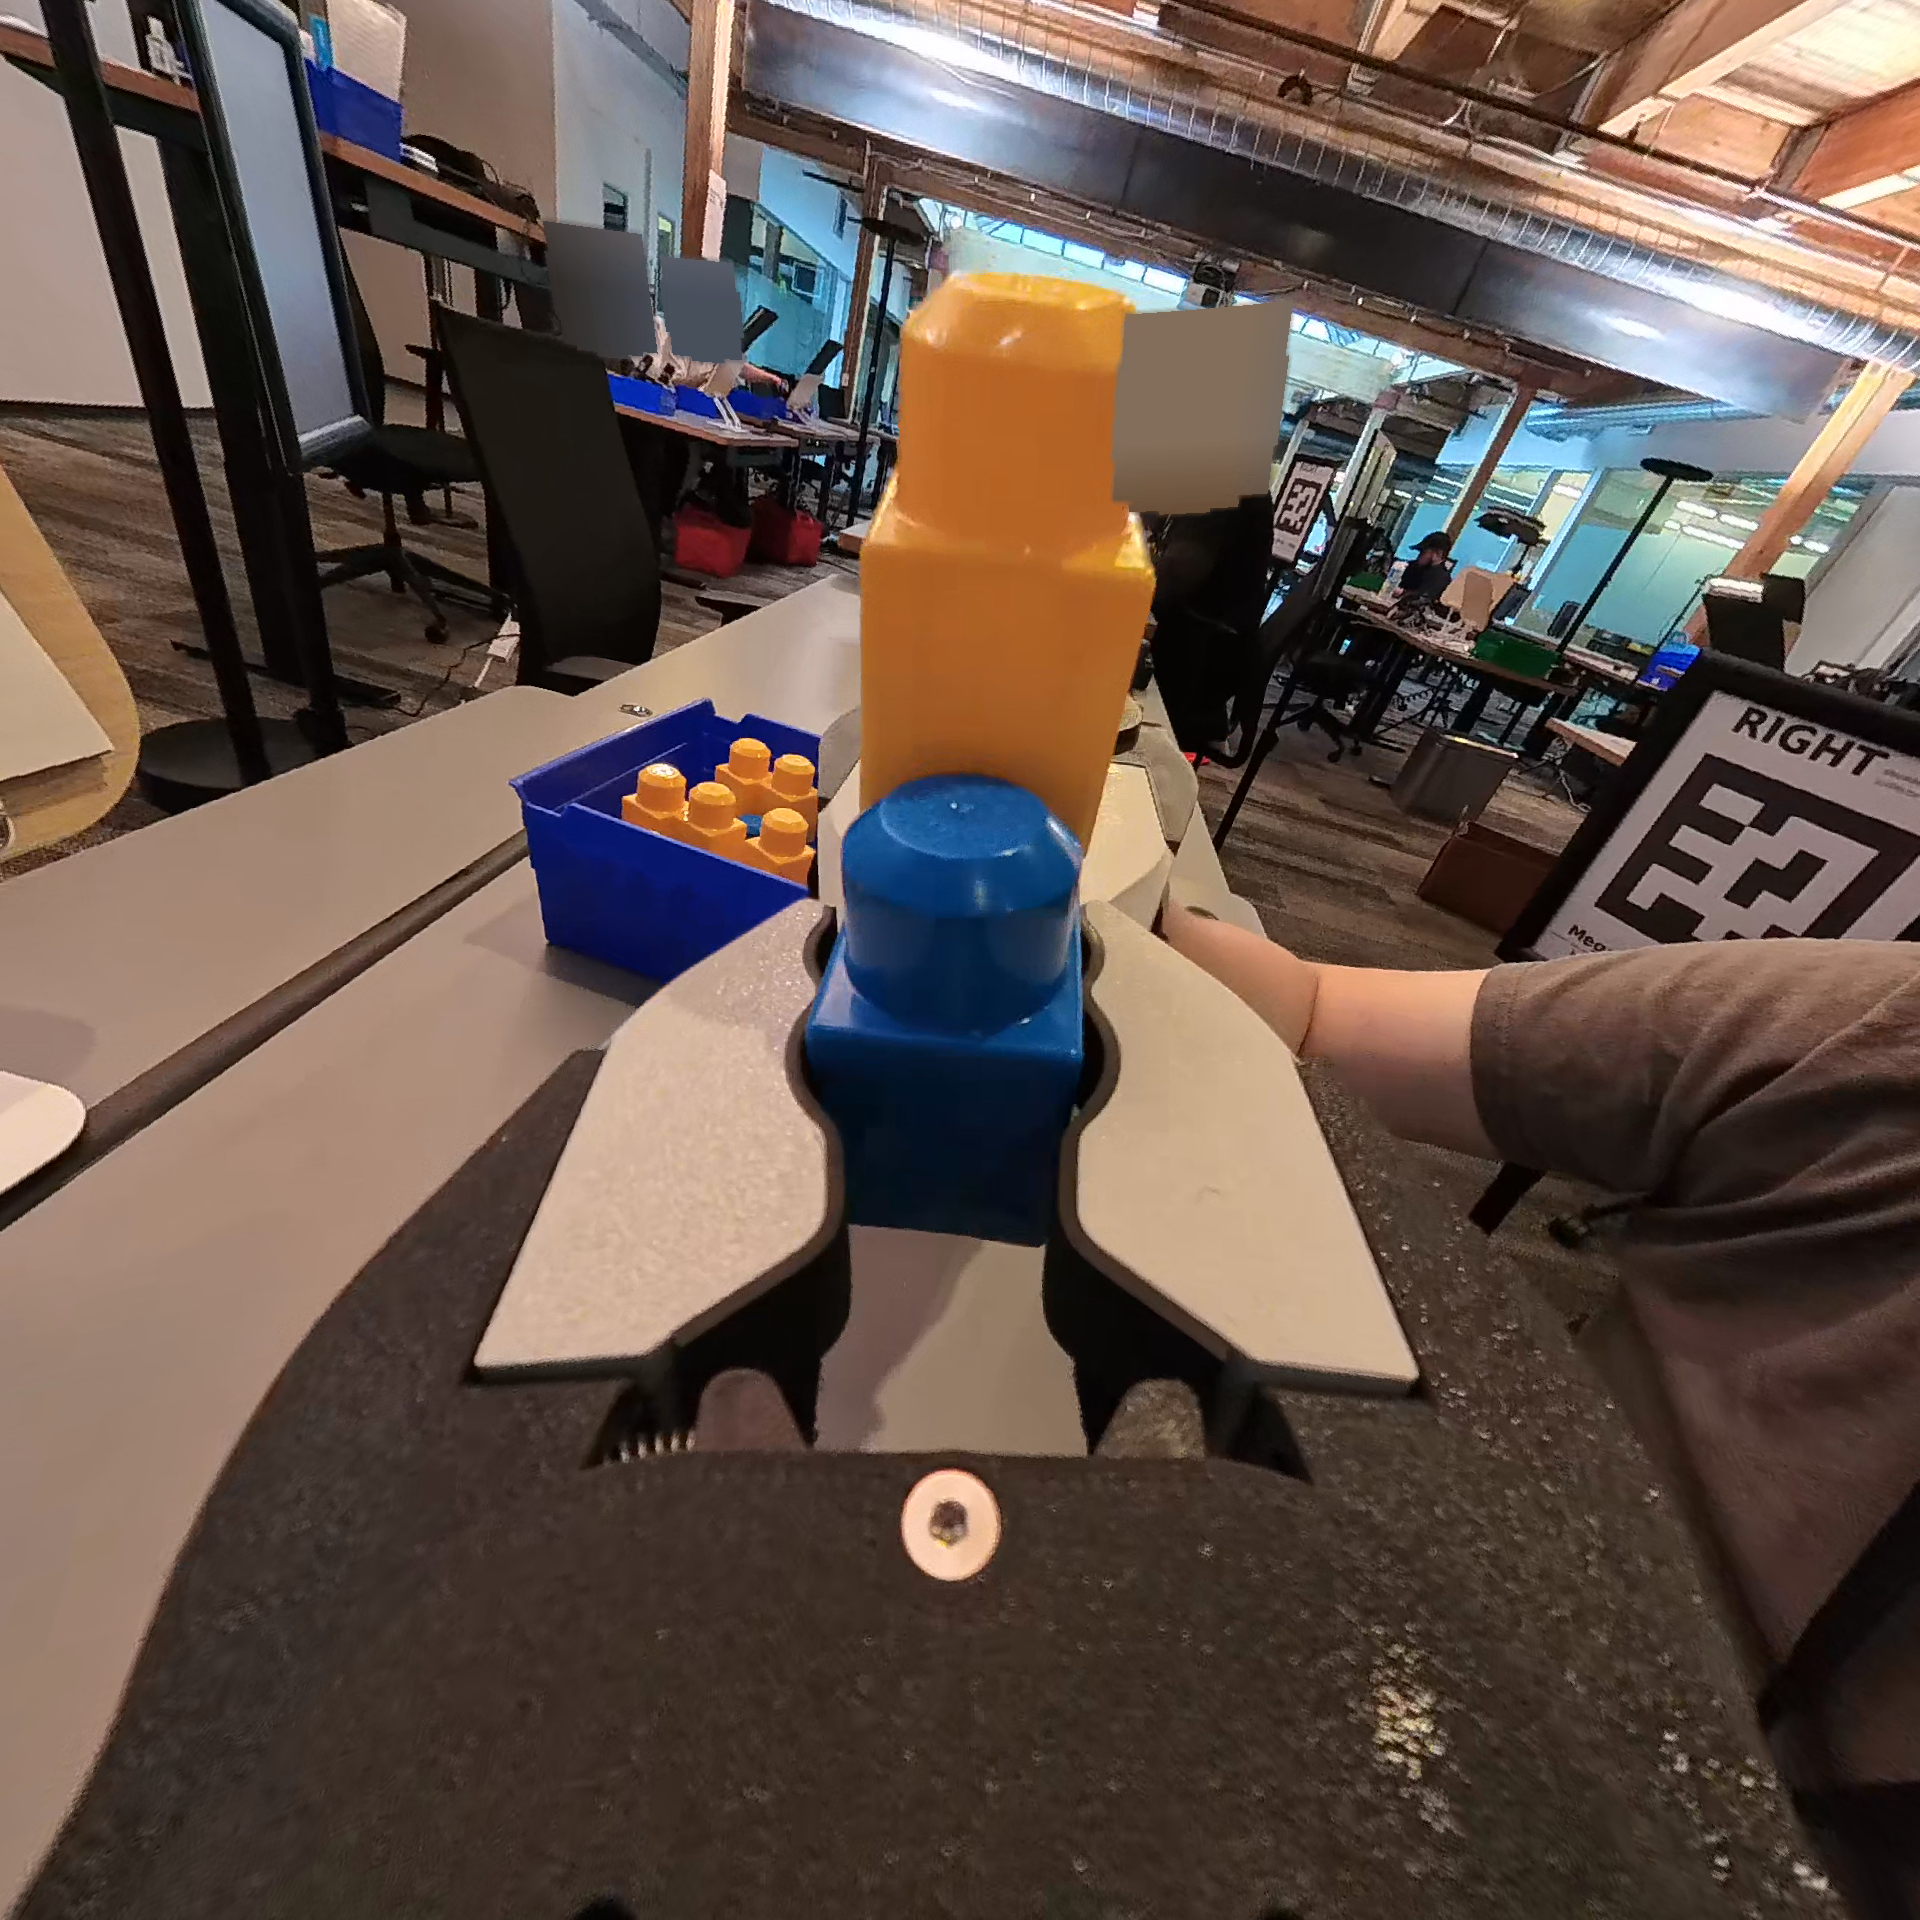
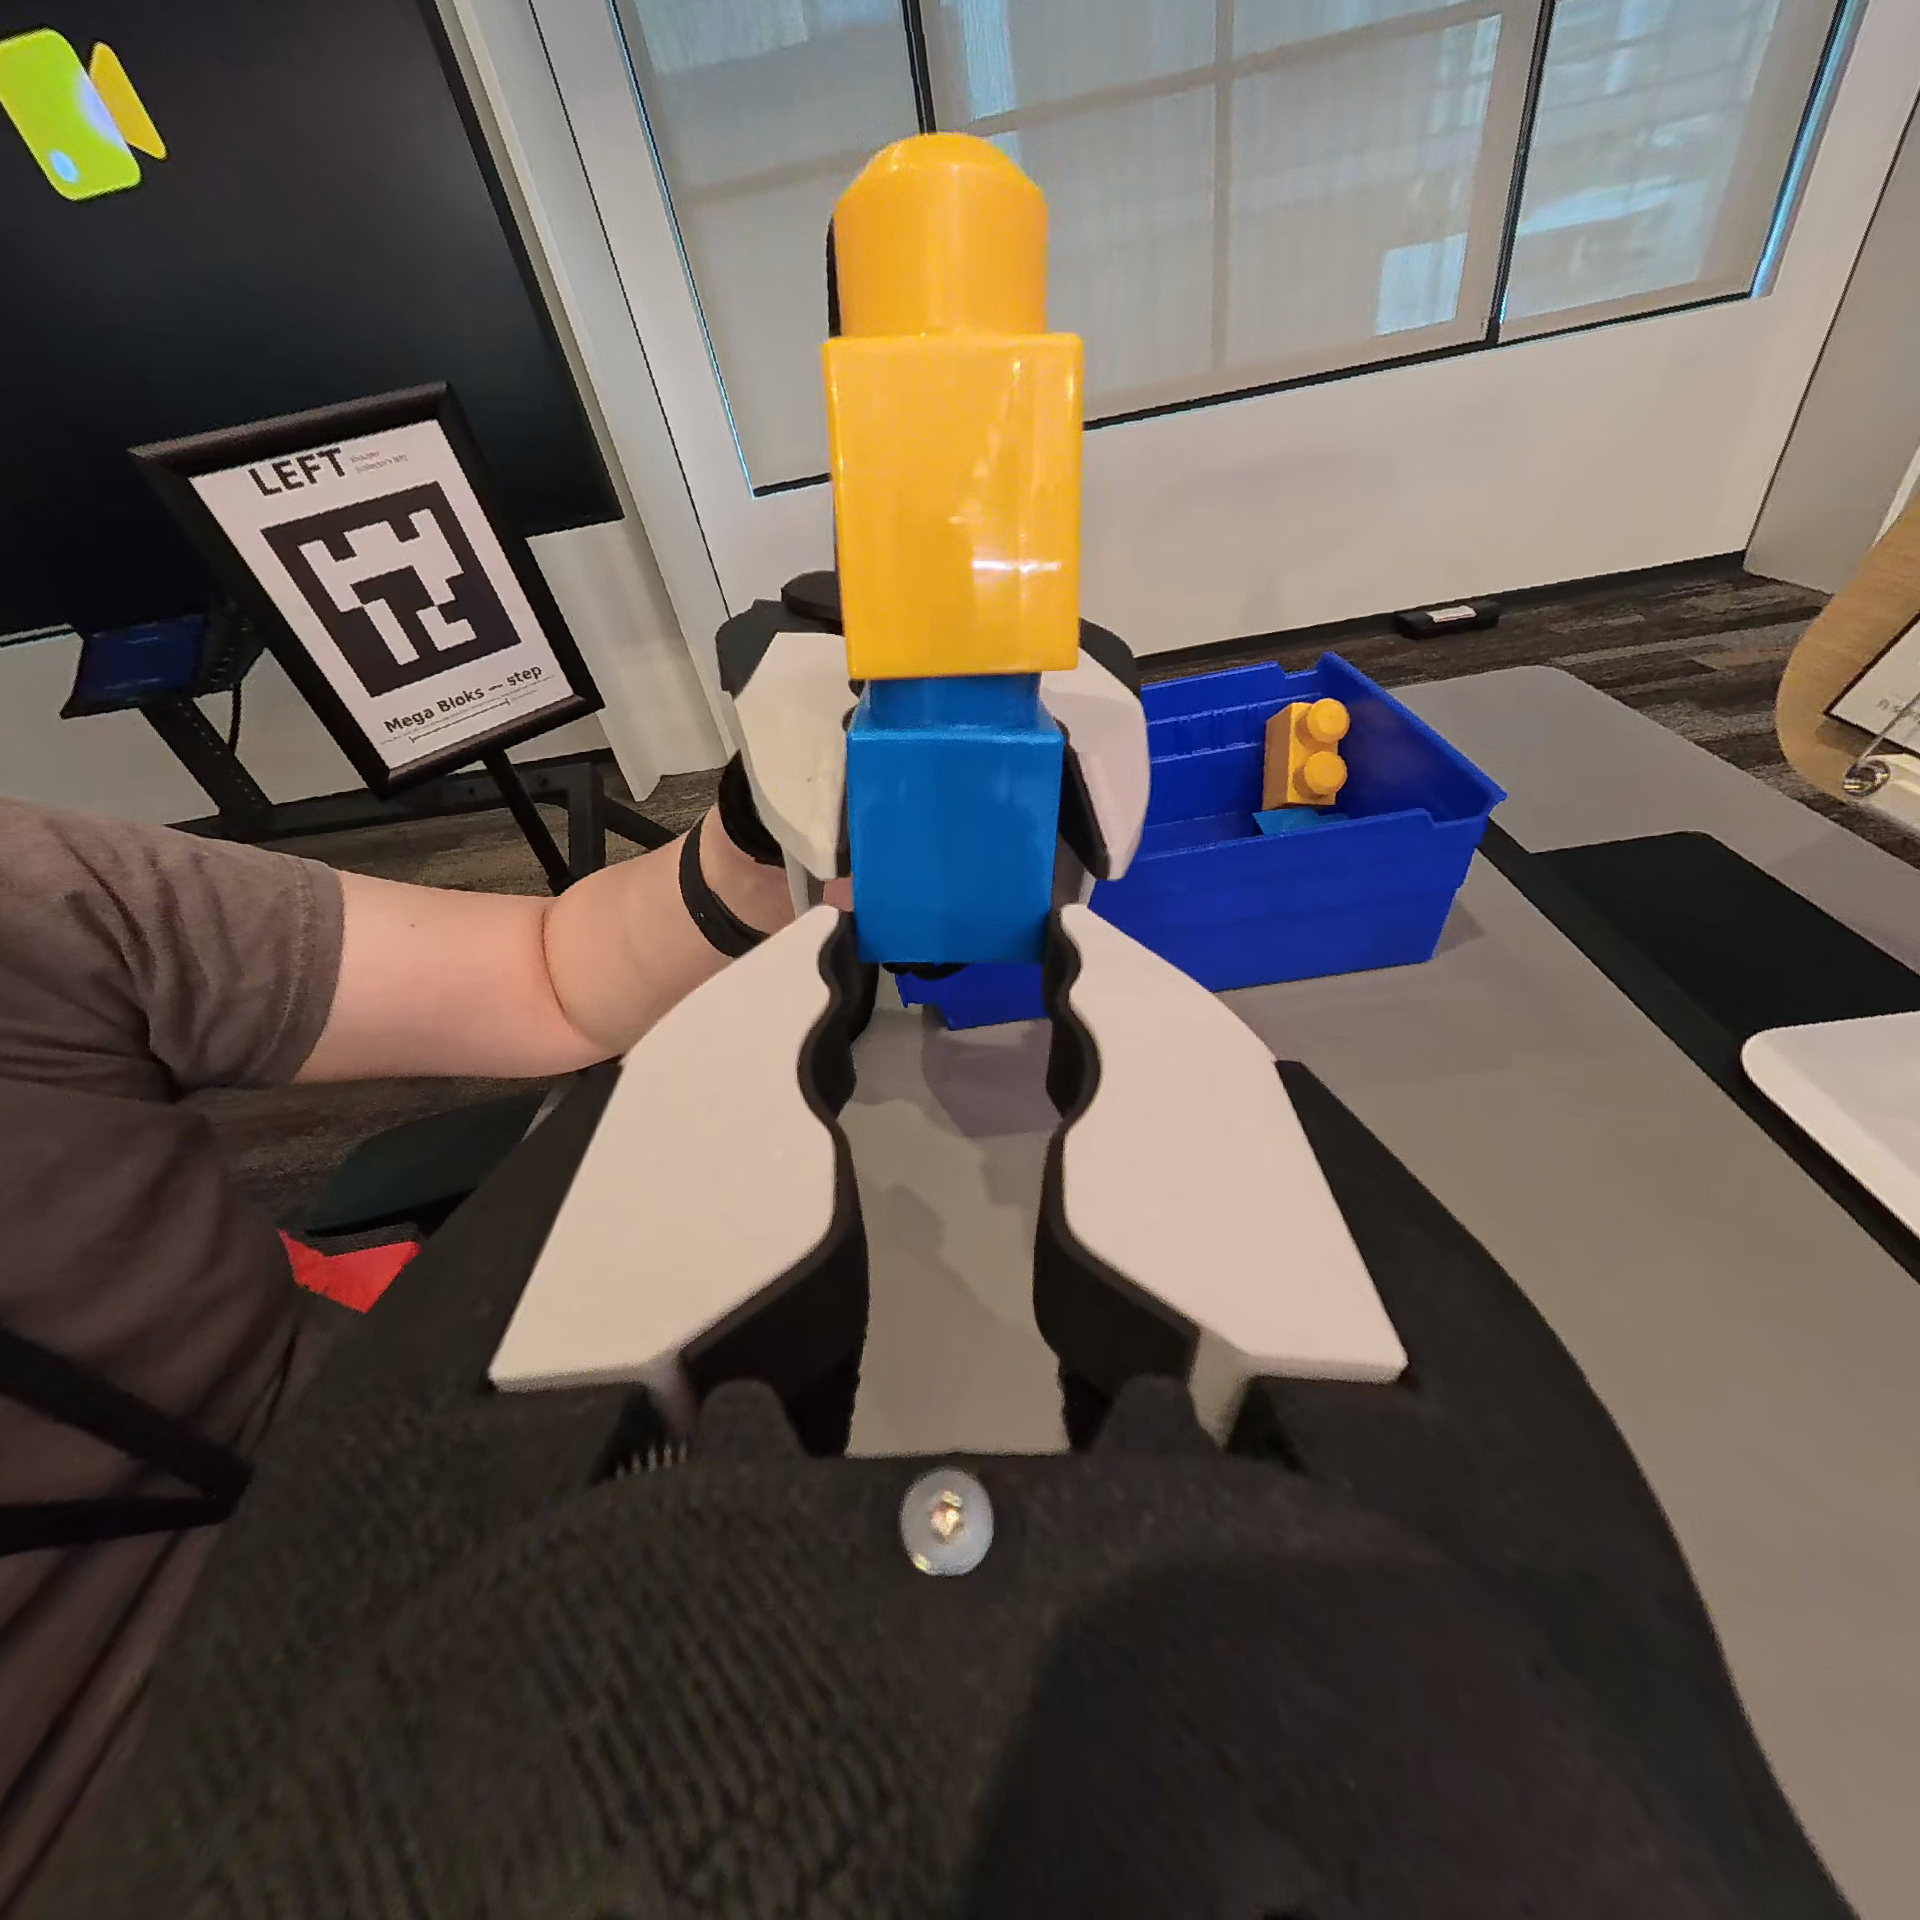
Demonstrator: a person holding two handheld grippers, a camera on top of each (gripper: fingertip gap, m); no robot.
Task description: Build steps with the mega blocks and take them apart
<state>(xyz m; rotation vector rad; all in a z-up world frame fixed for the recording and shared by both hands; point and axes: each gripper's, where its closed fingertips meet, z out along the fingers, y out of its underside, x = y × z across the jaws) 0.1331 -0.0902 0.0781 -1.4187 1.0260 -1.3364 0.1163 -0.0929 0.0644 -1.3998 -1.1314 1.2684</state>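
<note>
A blue two-stud block carries an orange block on its far stud. My left gripper is shut on the blue block's sides and holds it above the grey table. In the right wrist view the blue block stands under the orange block. My right gripper is closed on the blue block's near lower end. The left gripper's fingers clamp it from behind. The right gripper's fingers show behind the orange block.
A blue bin on the table holds several orange blocks; in the right wrist view the bin shows one orange block. Framed marker signs stand off both sides. A white object lies at the table's edge. Left and right tips are no more than a few centimetres apart.
</note>
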